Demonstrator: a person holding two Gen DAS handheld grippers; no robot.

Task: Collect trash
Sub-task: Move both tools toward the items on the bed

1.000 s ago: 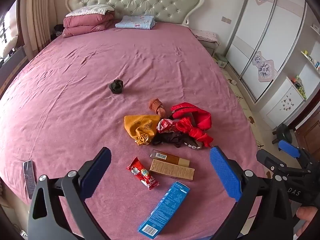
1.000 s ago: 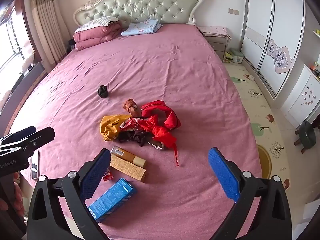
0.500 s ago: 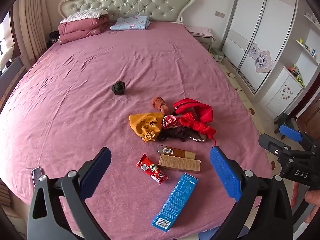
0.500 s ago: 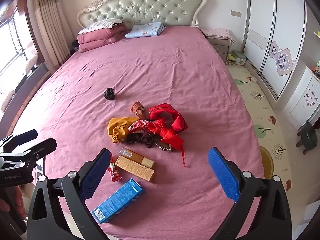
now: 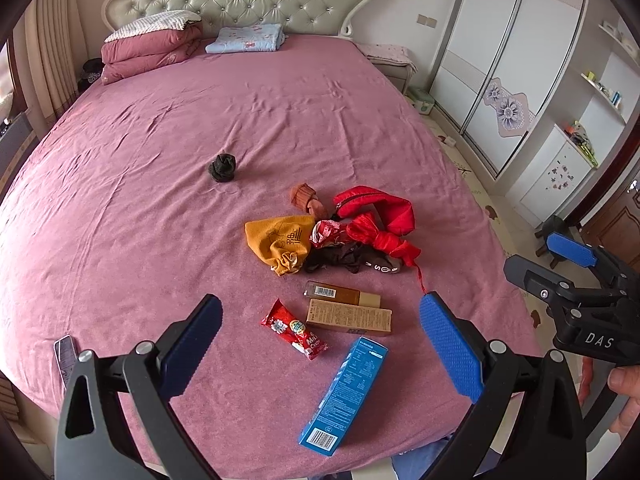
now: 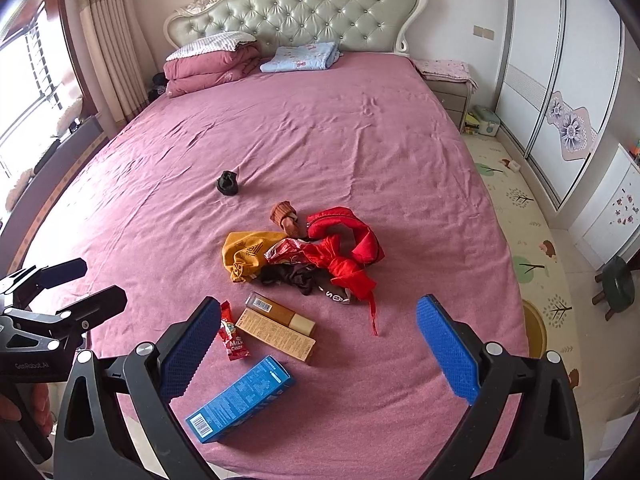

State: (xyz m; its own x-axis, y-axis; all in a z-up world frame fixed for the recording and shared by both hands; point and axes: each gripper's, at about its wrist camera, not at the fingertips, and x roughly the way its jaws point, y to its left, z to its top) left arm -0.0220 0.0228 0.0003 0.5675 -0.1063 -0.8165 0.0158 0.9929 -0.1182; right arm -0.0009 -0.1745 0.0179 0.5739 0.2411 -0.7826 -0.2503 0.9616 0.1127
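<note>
Trash lies near the foot of the pink bed (image 5: pixel 140 184): a blue box (image 5: pixel 345 396) (image 6: pixel 240 400), a red candy wrapper (image 5: pixel 294 329) (image 6: pixel 231 335), two brown boxes (image 5: pixel 347 309) (image 6: pixel 278 330) and a crumpled red wrapper (image 5: pixel 325 233) (image 6: pixel 286 251). My left gripper (image 5: pixel 320 354) is open and empty, above the bed's foot, over the wrapper and boxes. My right gripper (image 6: pixel 316 354) is open and empty, to the right of the boxes; it also shows in the left wrist view (image 5: pixel 560 264).
A pile of clothes lies beyond the trash: a yellow pouch (image 5: pixel 280 242), red cloth (image 5: pixel 376 220), dark cloth (image 5: pixel 340 260), a brown sock (image 5: pixel 306 198), a black sock ball (image 5: pixel 223 167). A phone (image 5: pixel 66 354) lies at the bed's left edge. Wardrobes (image 5: pixel 500 64) stand to the right.
Both grippers have drawn back and up a little from the bed, so the trash sits farther forward in view. Both stay open. Nothing on the bed has moved.
</note>
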